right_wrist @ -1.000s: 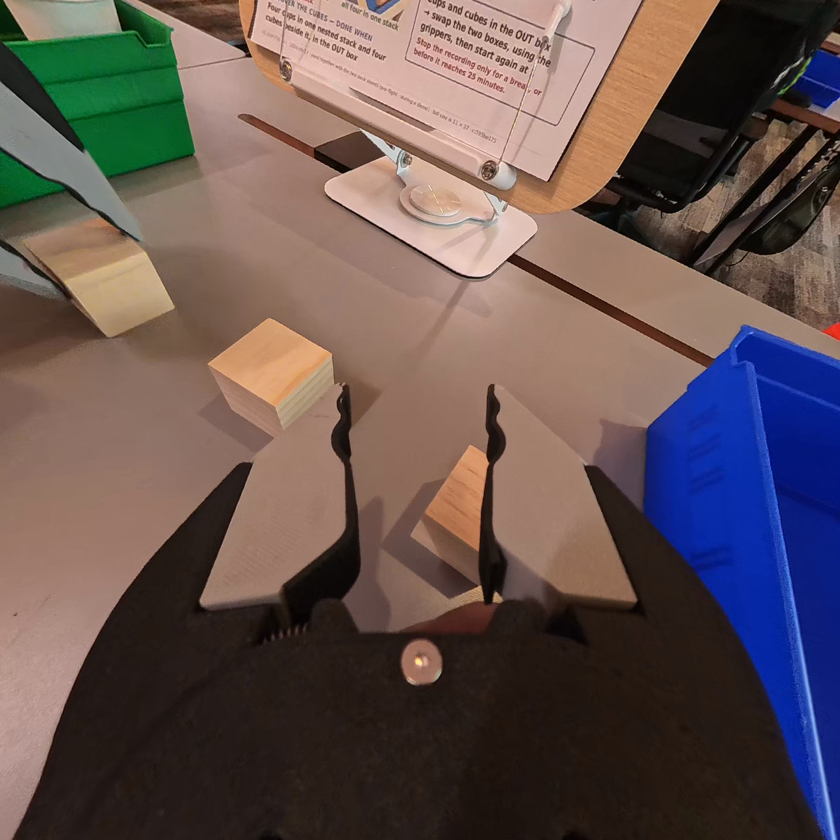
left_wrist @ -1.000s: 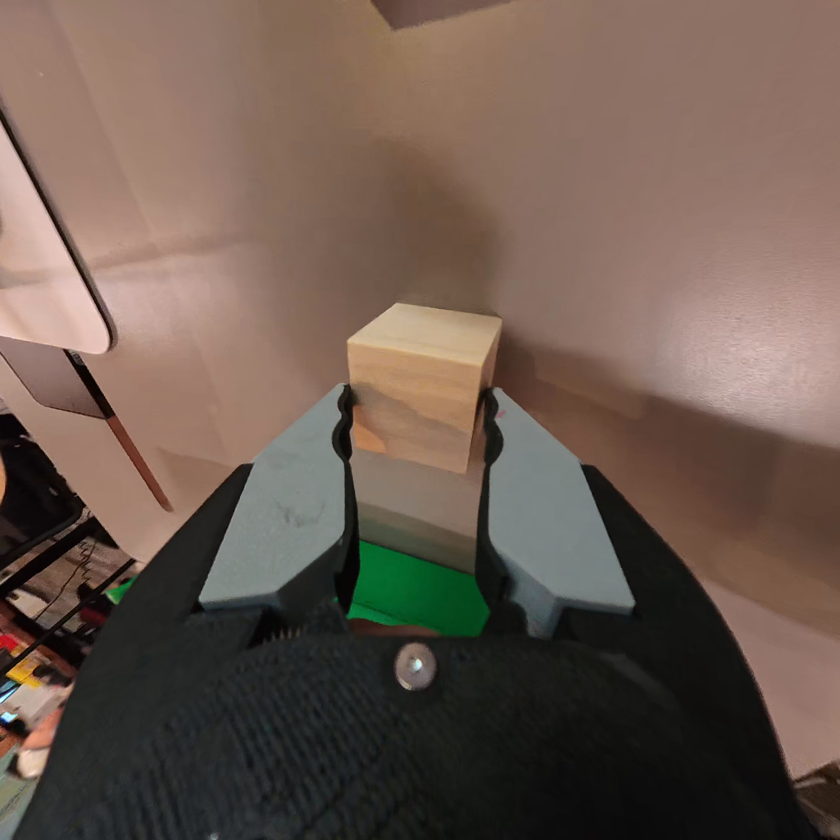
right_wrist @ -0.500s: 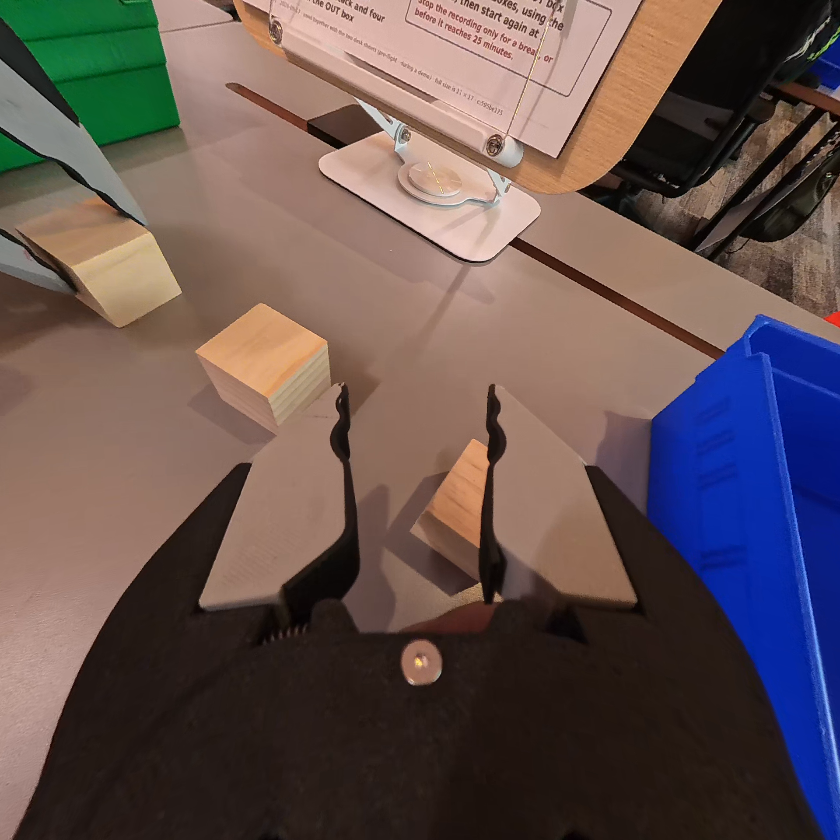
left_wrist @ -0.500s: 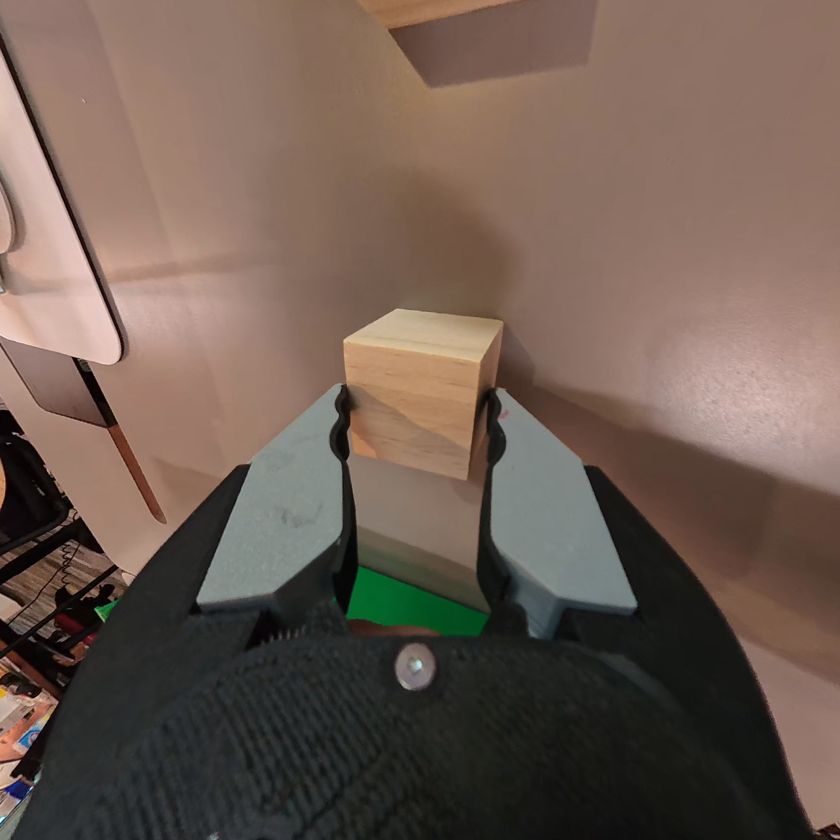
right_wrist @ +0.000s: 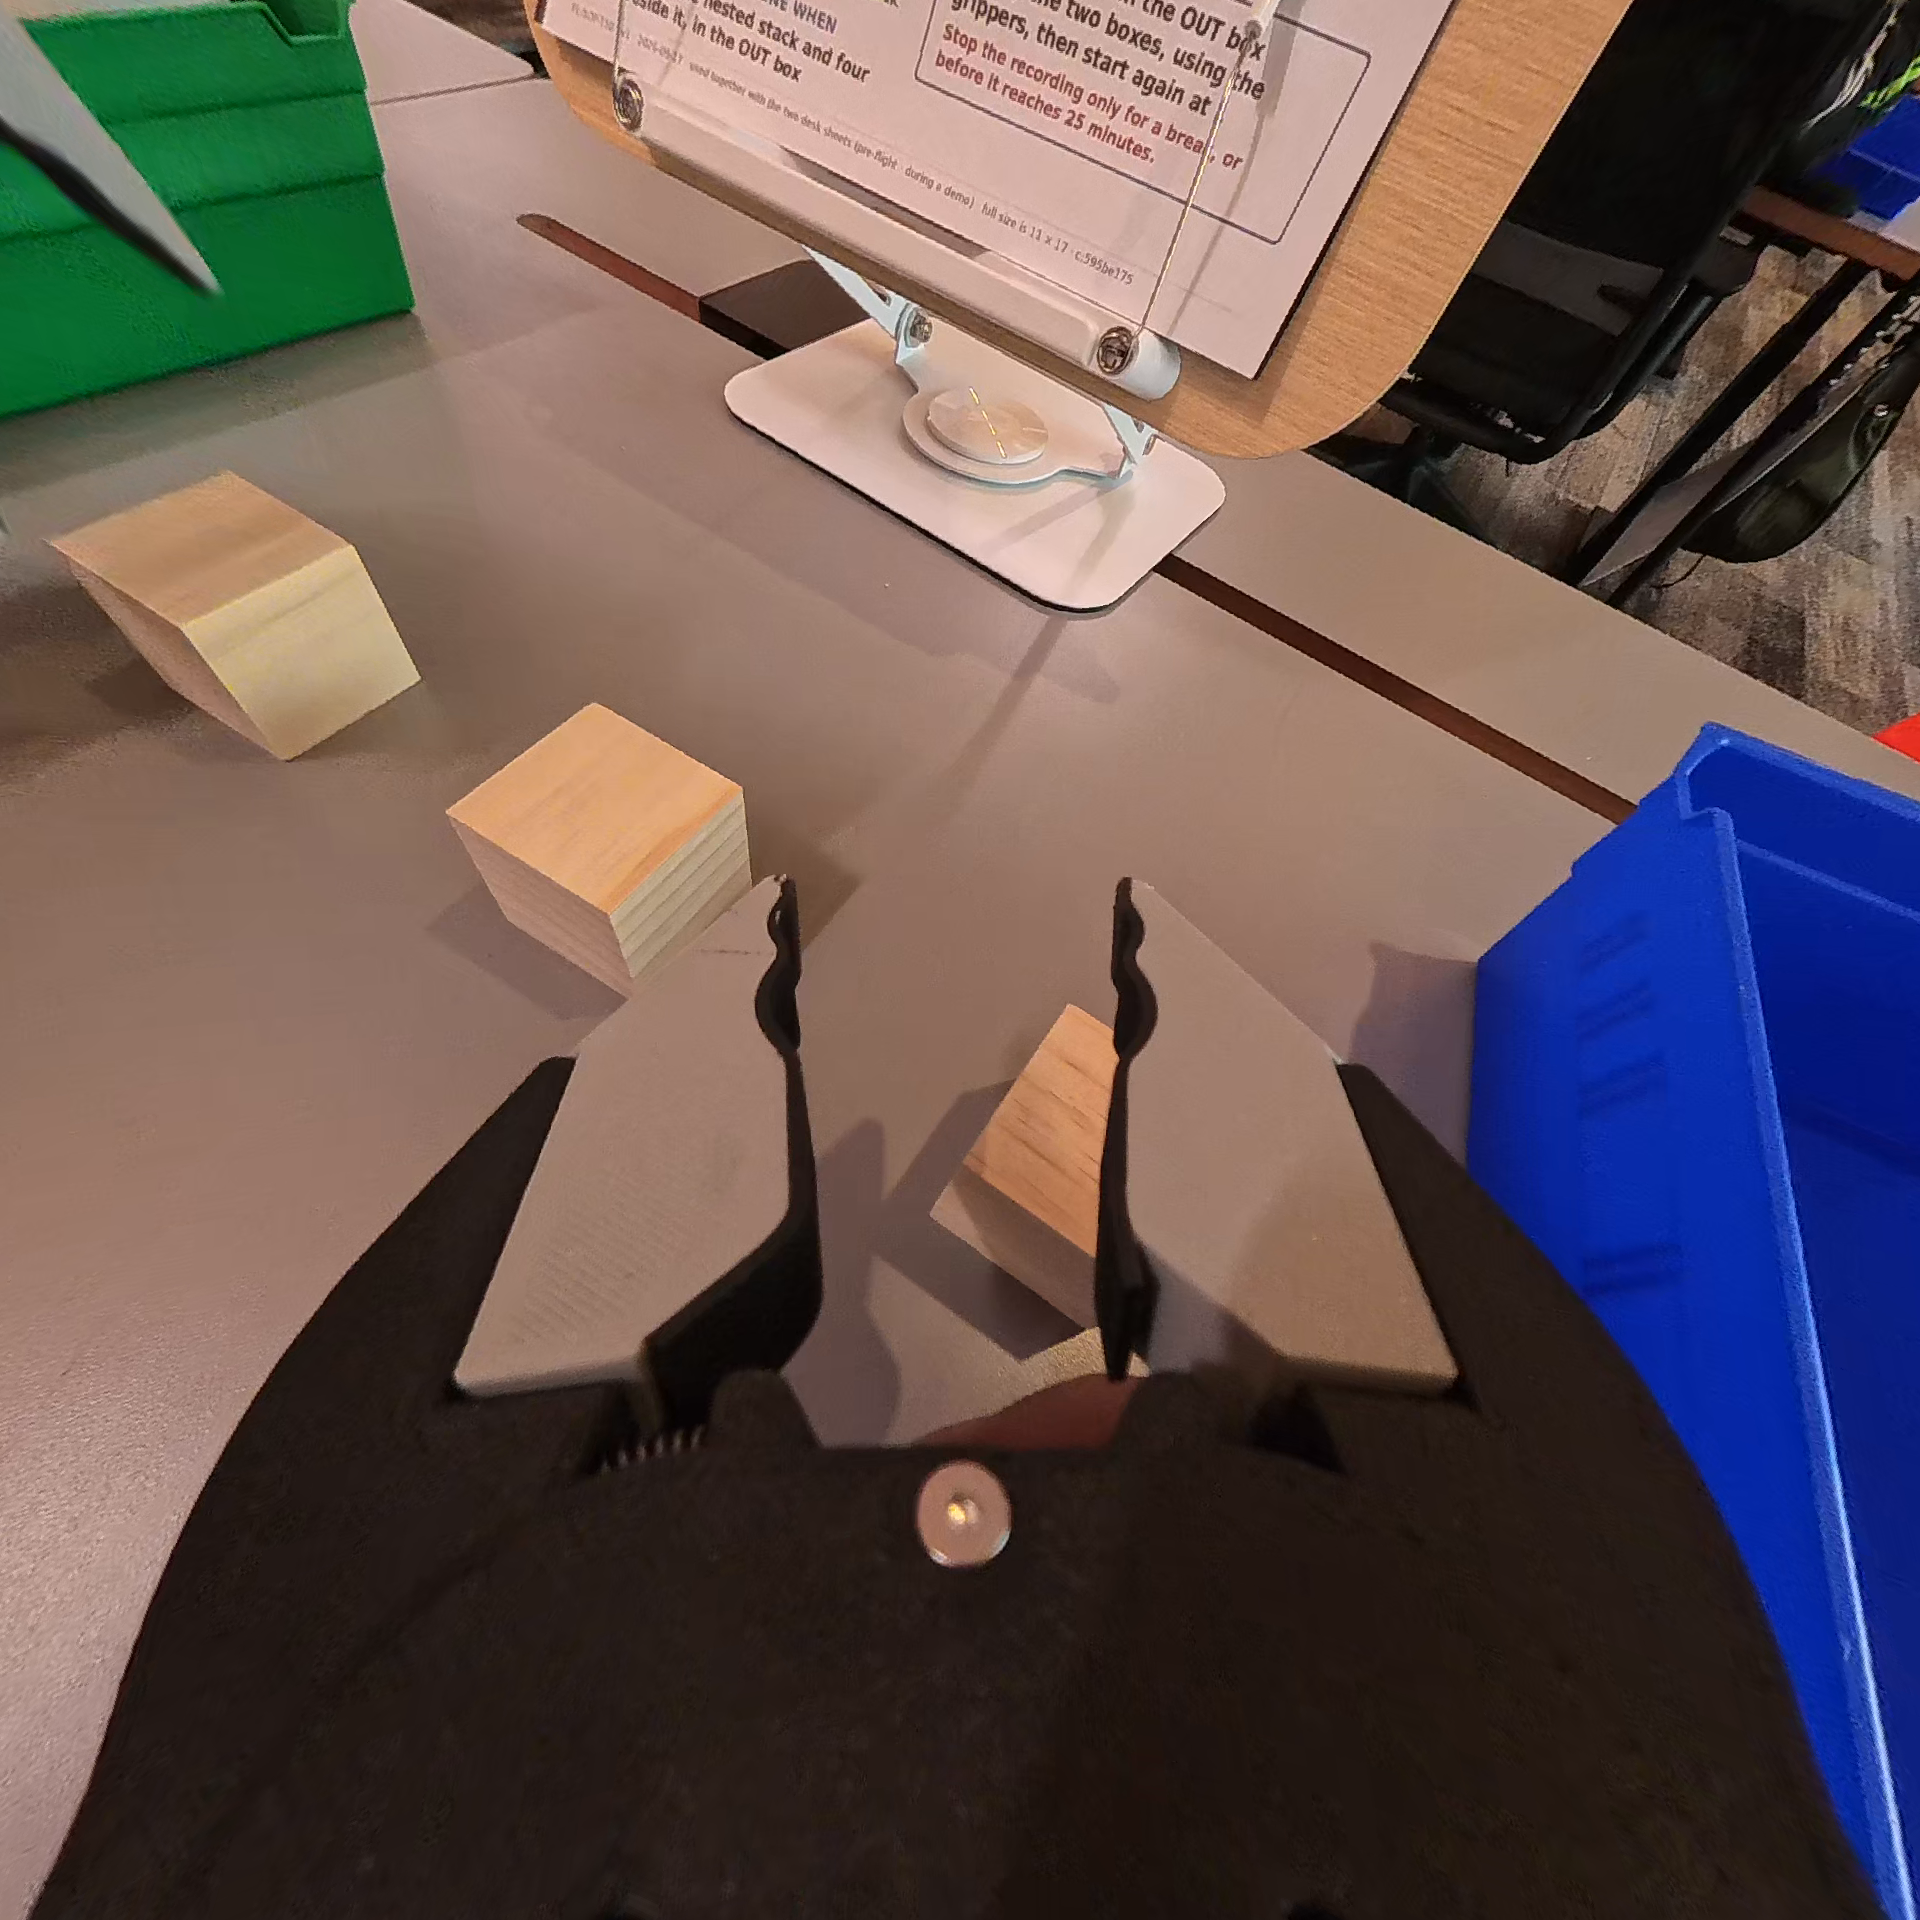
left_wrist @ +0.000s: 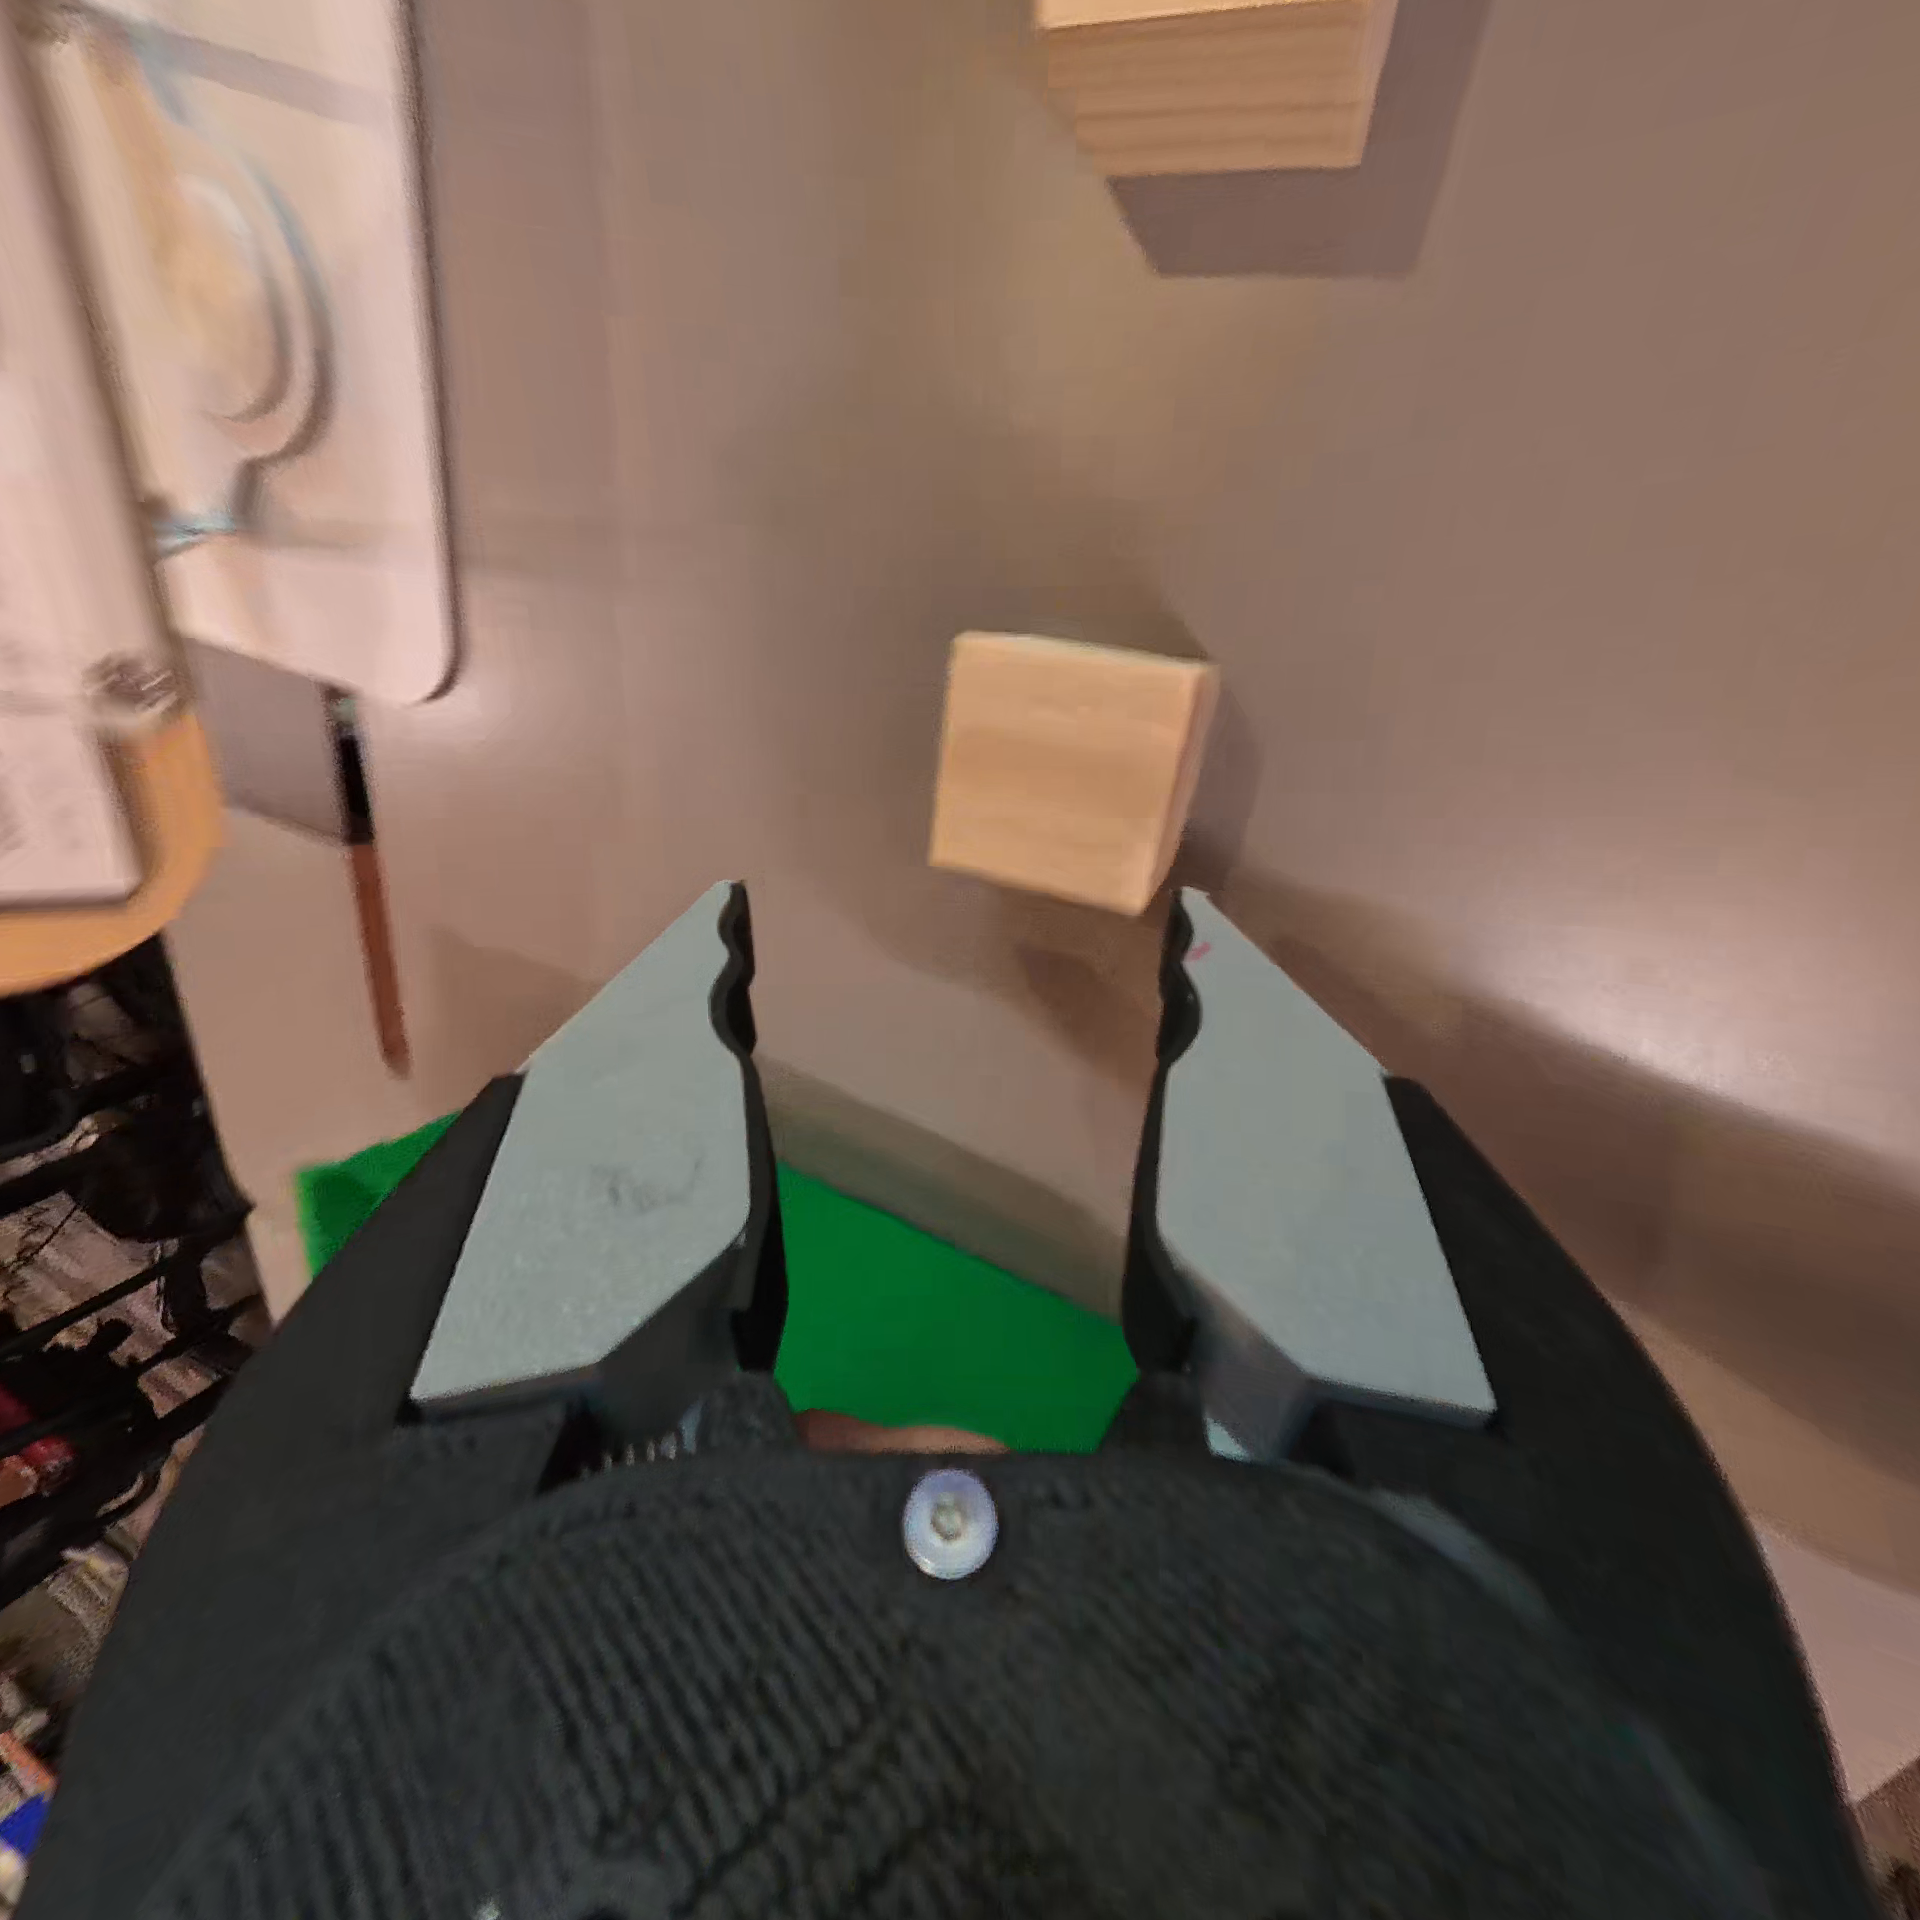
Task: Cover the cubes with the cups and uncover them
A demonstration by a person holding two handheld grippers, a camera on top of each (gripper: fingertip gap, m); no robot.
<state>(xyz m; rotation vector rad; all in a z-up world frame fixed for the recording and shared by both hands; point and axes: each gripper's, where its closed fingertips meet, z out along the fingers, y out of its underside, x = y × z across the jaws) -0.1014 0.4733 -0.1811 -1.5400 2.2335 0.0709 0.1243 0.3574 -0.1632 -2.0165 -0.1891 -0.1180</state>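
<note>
Both pairs of jaws stand spread, and neither pinches anything. Your left gripper (left_wrist: 951, 904) has its fingers wide apart, and the nearest wooden cube (left_wrist: 1070, 769) sits on the grey table (left_wrist: 1558, 623) just beyond the tips, clear of both pads. That view is smeared by motion, so the cube's far edge is hard to read, though it appears to rest flat. A second cube (left_wrist: 1205, 83) lies farther along the table at the top of the frame, and the green bin (left_wrist: 935, 1330) shows behind the fingers.

Your right gripper (right_wrist: 951, 899) hangs over the table with a gap between its tips. A third cube (right_wrist: 1039, 1132) lies below it, partly hidden by the right-hand finger (right_wrist: 1247, 1143); you cannot tell from here whether they touch. Another cube (right_wrist: 603, 842) stands just beside the left-hand finger. Out to the right is the blue bin (right_wrist: 1662, 1143); ahead stands the sign board on its white base (right_wrist: 977, 457).
</note>
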